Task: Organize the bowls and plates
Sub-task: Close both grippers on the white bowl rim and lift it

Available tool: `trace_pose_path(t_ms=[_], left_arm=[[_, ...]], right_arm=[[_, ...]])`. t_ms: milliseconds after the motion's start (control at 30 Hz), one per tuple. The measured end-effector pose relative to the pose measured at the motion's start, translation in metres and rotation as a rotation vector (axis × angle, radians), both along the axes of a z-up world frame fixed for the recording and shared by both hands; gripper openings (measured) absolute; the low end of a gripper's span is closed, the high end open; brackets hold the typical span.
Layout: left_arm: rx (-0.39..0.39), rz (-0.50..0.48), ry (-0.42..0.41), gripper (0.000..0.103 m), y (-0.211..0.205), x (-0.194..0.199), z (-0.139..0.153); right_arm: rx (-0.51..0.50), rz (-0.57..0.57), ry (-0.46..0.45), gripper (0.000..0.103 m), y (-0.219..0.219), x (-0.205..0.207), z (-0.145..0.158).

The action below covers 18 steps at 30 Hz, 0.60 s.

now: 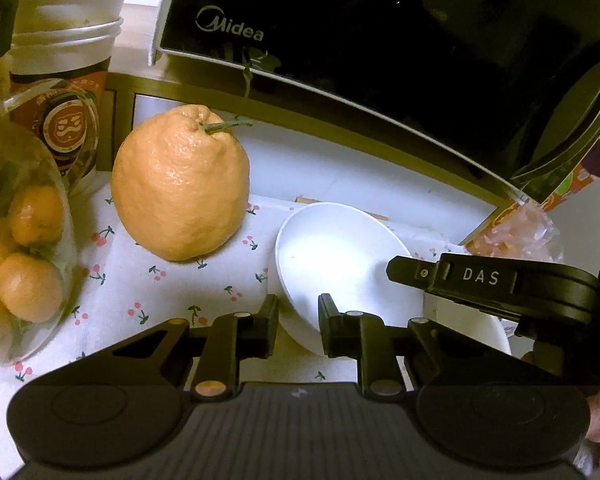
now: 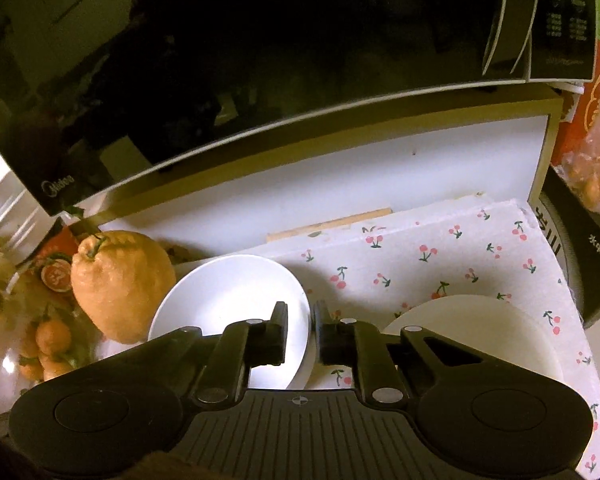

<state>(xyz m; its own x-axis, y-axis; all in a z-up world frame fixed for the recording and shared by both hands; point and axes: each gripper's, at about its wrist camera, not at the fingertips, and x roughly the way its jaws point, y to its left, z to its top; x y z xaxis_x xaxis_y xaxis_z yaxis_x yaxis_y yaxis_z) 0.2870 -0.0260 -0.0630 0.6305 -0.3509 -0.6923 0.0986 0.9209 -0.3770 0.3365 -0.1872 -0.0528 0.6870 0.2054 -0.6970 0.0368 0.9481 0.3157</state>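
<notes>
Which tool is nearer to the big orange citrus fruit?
Left. The left tool clamps the white bowl's rim on the side facing the citrus fruit; the right tool clamps the far rim.

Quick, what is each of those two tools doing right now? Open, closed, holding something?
Left tool: closed on the near rim of the white bowl.
Right tool: closed on the same bowl's rim, at its right side.
</notes>
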Motion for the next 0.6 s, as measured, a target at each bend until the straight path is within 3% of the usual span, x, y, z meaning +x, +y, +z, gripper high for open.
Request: trace_pose_path(t_ms=[600], left_arm=[[0.015,-0.029,-0.021,0.019,0.001,-0.047,0.049]], right_arm=[[0.021,-0.019,-0.039,0.014,-0.003,-0.057,0.057]])
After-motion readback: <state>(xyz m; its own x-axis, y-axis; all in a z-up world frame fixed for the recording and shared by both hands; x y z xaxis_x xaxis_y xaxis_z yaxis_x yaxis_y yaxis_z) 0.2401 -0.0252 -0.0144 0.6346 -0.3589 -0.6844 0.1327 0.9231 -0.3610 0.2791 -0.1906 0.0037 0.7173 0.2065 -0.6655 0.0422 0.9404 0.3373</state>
